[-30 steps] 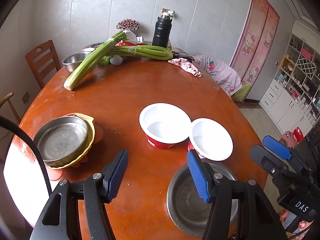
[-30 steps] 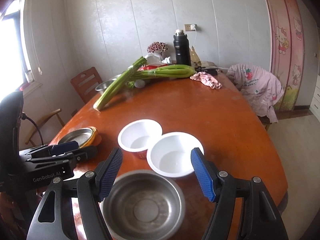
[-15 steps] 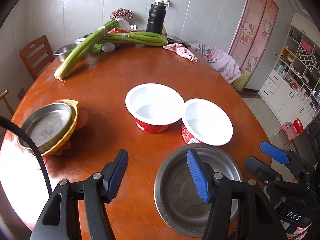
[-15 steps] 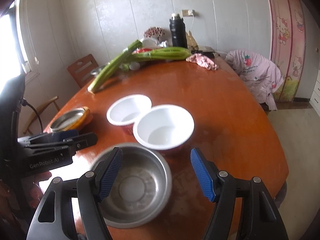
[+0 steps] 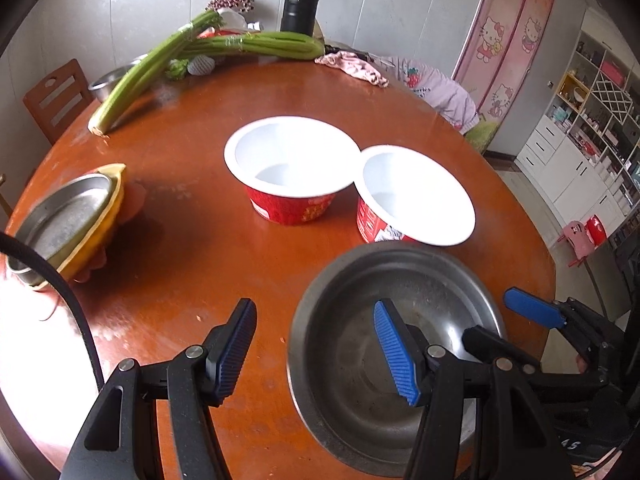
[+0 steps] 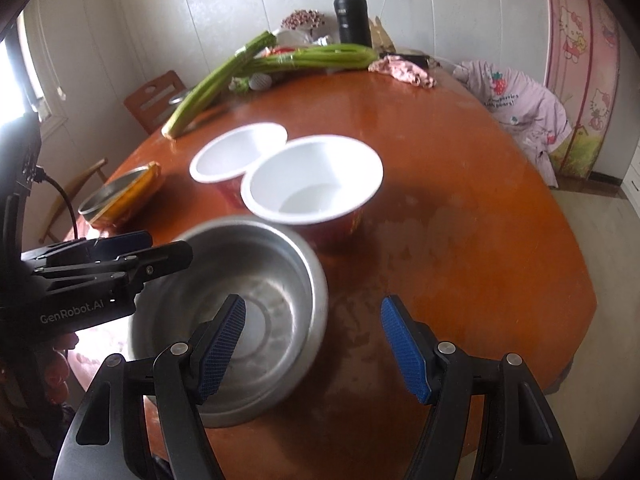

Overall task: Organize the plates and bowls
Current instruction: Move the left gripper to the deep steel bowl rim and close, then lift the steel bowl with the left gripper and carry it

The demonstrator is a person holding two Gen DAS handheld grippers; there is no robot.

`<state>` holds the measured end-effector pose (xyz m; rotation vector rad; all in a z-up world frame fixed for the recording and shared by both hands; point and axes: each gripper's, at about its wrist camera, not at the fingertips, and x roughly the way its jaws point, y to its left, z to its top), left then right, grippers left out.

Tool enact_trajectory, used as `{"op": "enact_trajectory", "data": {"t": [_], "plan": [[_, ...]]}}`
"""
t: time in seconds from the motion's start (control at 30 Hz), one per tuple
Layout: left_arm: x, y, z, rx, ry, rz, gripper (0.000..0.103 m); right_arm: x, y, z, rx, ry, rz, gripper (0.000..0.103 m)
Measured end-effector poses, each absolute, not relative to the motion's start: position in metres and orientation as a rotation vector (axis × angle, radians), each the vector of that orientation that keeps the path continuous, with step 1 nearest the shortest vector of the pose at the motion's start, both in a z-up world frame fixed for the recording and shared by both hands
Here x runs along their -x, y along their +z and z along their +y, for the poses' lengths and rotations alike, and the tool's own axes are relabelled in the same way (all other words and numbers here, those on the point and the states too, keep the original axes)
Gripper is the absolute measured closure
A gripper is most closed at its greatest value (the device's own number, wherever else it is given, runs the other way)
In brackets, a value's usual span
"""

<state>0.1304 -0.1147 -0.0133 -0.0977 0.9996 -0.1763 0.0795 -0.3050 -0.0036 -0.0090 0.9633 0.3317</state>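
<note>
A large steel bowl (image 5: 348,312) (image 6: 272,276) stands empty near the front edge of the round brown table (image 5: 192,256). My left gripper (image 5: 316,350) hangs open above its left rim, one finger outside and one over the inside. My right gripper (image 6: 312,350) is open over the opposite rim in the same way. Neither touches the bowl. Just behind it stand two empty paper bowls, red outside and white inside (image 5: 292,168) (image 5: 416,196), side by side. At the table's left edge a steel plate (image 5: 60,216) rests in a yellow dish (image 5: 108,204).
Long celery stalks (image 5: 152,68), a black flask (image 5: 298,4), a pink cloth (image 5: 352,68) and another steel bowl (image 5: 112,78) lie at the far side. A wooden chair (image 5: 56,96) stands at the far left, and a chair with pink clothing (image 6: 520,108) at the right.
Both grippers have come down and forward toward the large steel bowl, which now fills more of each view. Their jaws stand as wide as before. Nothing on the table has moved.
</note>
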Motion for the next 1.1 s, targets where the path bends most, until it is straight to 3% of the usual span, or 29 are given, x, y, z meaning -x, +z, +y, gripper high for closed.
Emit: {"op": "enact_trajectory", "data": {"t": [0.13, 0.33, 0.53, 0.77, 1.1], "plan": [[-0.132, -0.021, -0.118, 0.101, -0.193, 1.02, 0.042, -0.079, -0.012, -0.303, 0.035, 0.331, 0.961, 0.031], [-0.133, -0.026, -0.116, 0.127, -0.211, 1.019, 0.042, -0.079, -0.017, -0.299, 0.047, 0.356, 0.963, 0.043], [-0.134, -0.029, -0.115, 0.137, -0.22, 1.018, 0.045, -0.075, -0.018, -0.286, 0.092, 0.38, 0.952, 0.044], [-0.131, -0.033, -0.12, 0.127, -0.223, 1.026, 0.057, -0.071, -0.018, -0.274, 0.107, 0.392, 0.956, 0.044], [-0.122, -0.023, -0.095, 0.163, -0.194, 1.005, 0.057, -0.067, -0.007, -0.256, 0.103, 0.426, 0.933, 0.044]]}}
